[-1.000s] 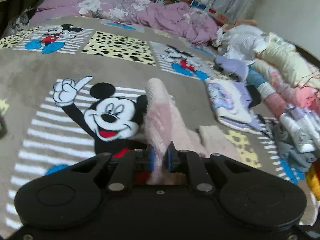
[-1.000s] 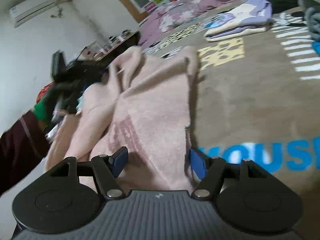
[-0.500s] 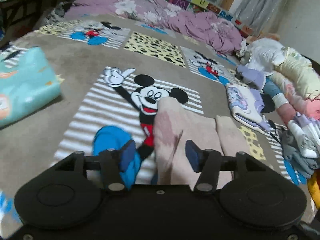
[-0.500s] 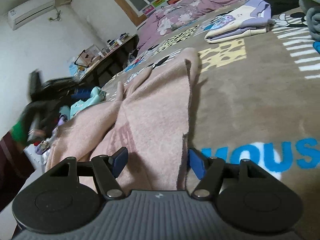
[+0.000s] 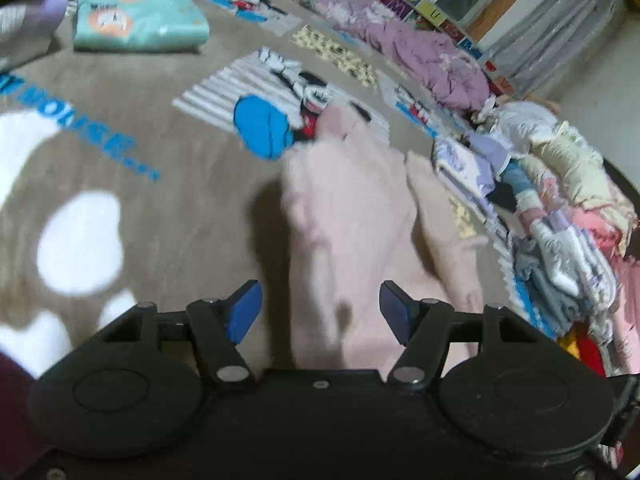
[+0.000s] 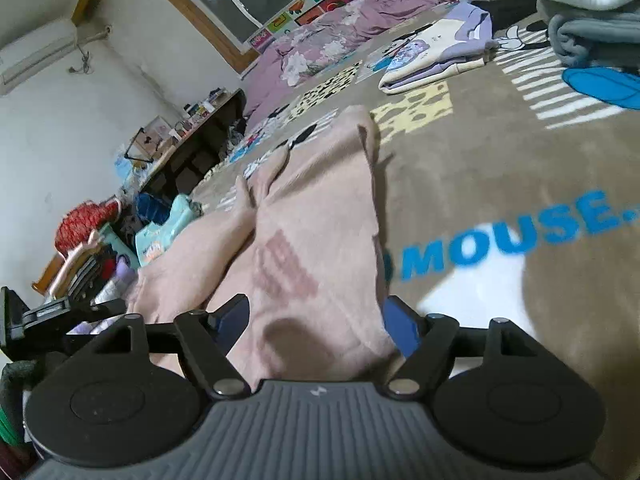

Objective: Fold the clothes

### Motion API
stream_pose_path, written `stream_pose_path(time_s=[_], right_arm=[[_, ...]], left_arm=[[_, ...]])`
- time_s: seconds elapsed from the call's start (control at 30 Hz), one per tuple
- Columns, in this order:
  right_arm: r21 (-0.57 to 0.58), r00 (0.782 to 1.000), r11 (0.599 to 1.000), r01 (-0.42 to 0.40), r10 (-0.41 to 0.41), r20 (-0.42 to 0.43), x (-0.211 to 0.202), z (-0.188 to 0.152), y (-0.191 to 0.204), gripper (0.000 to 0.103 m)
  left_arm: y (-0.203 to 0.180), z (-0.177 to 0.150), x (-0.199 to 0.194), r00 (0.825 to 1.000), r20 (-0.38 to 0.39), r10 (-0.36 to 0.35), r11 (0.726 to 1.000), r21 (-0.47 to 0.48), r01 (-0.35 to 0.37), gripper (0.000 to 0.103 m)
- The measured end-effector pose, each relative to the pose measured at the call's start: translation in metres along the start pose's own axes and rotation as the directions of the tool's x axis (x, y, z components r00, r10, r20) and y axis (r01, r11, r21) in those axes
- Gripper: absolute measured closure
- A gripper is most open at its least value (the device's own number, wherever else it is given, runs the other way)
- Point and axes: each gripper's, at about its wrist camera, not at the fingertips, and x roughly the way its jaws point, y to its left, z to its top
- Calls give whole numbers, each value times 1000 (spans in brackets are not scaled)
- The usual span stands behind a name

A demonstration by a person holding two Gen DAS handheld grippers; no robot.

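A pale pink fleece garment (image 5: 352,216) lies lengthwise on the brown cartoon-mouse blanket (image 5: 160,208), folded into a long strip. My left gripper (image 5: 320,312) hovers at its near end with the jaws opening; the cloth lies below between the blue pads (image 5: 244,312) and is not pinched. In the right wrist view the same pink garment (image 6: 316,216) runs away from me. My right gripper (image 6: 316,320) is over its near edge, jaws opening, pads apart from the cloth. The other gripper's black body (image 6: 48,316) shows at the left edge.
A folded teal sweatshirt (image 5: 136,16) lies at the far left. A folded white and lilac top (image 6: 436,56) sits beyond the pink garment. A heap of unfolded clothes (image 5: 560,208) lines the right side. A purple duvet (image 5: 392,28) lies at the back, a cluttered desk (image 6: 188,128) by the wall.
My left gripper let go of the pink cloth, opened wide and drew back along the blanket. The garment dropped flat. My right gripper opened a little wider and shifted slightly.
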Motion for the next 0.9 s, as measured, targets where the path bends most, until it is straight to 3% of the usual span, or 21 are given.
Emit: stream_pose_path(time_s=[0.1, 0.17, 0.23, 0.27, 0.3, 0.33, 0.37, 0.4, 0.5, 0.57, 0.67, 0.73, 0.77, 0.8, 0.83, 0.87, 0.9], right_arm=[[-37, 999, 999, 29, -30, -34, -4, -17, 17, 27], [-73, 997, 996, 51, -55, -52, -3, -26, 27, 27], [-121, 995, 990, 68, -76, -61, -2, -33, 38, 28], [-150, 995, 986, 74, -84, -60, 0, -35, 43, 38], [-184, 994, 979, 86, -98, -57, 2, -38, 47, 64], [-224, 990, 968, 110, -126, -58, 7, -39, 51, 76], [-243, 988, 961, 131, -146, -47, 7, -38, 53, 86], [-242, 988, 960, 142, -152, -24, 4, -36, 54, 86], [-230, 988, 962, 144, -129, 81, -24, -23, 58, 87], [-226, 986, 961, 158, -141, 88, -30, -22, 55, 87], [-236, 980, 951, 198, -198, 26, -21, -29, 46, 87], [-272, 968, 935, 228, -248, -41, -9, -39, 42, 85], [-283, 962, 928, 242, -267, -51, -7, -42, 42, 79], [-289, 959, 923, 255, -279, -43, -7, -43, 43, 72], [-287, 960, 922, 261, -280, -27, -9, -43, 43, 69], [-282, 962, 924, 257, -271, -12, -10, -41, 43, 65], [-279, 965, 927, 251, -262, -1, -11, -40, 43, 64]], left_arm=[[-5, -7, 12, 1000, -12, 5, 1000, 13, -5, 39], [-11, -9, 18, 1000, -4, 24, 999, 36, -24, 46], [-16, -11, 23, 999, 12, 44, 996, 78, -45, 78], [-19, -12, 24, 998, 22, 62, 993, 97, -64, 78], [-20, -14, 24, 997, 35, 72, 991, 107, -75, 89], [-20, -14, 20, 996, 55, 73, 992, 102, -78, 93], [-22, -16, 10, 994, 84, 74, 992, 100, -83, 95], [-25, -18, -4, 990, 119, 74, 990, 109, -87, 96], [-33, -33, -33, 982, 171, 79, 982, 156, -106, 96], [-32, -47, -37, 981, 165, 104, 975, 180, -133, 97], [-13, -69, -3, 978, 17, 207, 965, 162, -207, 96], [-5, -75, 4, 978, -47, 202, 971, 143, -194, 95], [-8, -73, 2, 978, -49, 204, 969, 152, -195, 93], [-10, -70, 0, 977, -49, 205, 969, 152, -196, 83], [-10, -69, -1, 978, -38, 205, 970, 142, -198, 63], [-11, -68, -2, 978, -26, 207, 970, 135, -202, 53], [-12, -68, -1, 977, -12, 214, 968, 135, -211, 55]])
